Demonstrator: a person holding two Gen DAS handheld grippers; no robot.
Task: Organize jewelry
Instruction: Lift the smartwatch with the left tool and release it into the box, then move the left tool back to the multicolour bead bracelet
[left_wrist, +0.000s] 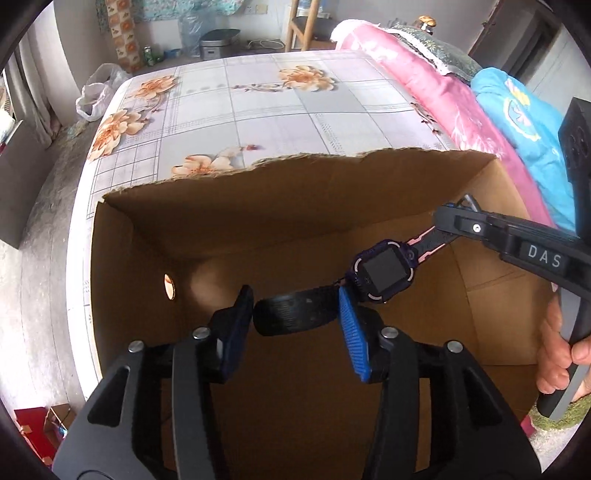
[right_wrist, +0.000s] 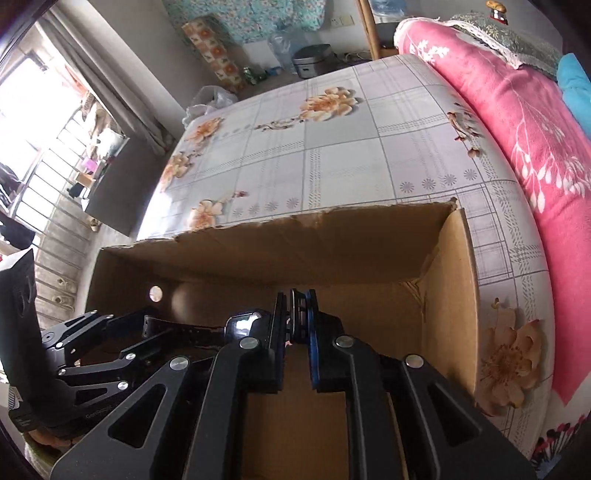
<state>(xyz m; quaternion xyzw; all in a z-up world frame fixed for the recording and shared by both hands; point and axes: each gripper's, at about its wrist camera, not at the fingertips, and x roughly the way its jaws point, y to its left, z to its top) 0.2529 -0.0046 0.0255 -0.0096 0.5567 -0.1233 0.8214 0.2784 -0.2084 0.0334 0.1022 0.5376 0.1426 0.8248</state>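
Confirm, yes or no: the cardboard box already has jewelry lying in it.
No: the cardboard box shows only bare floor, and the watch hangs above it from the right gripper.

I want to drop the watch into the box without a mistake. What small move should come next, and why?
Probably open the right gripper. The watch hangs over the open cardboard box; the left gripper stands open around the black strap, its pads apparently not pressing, so the right gripper, shut on the pink strap, seems to hold it alone.
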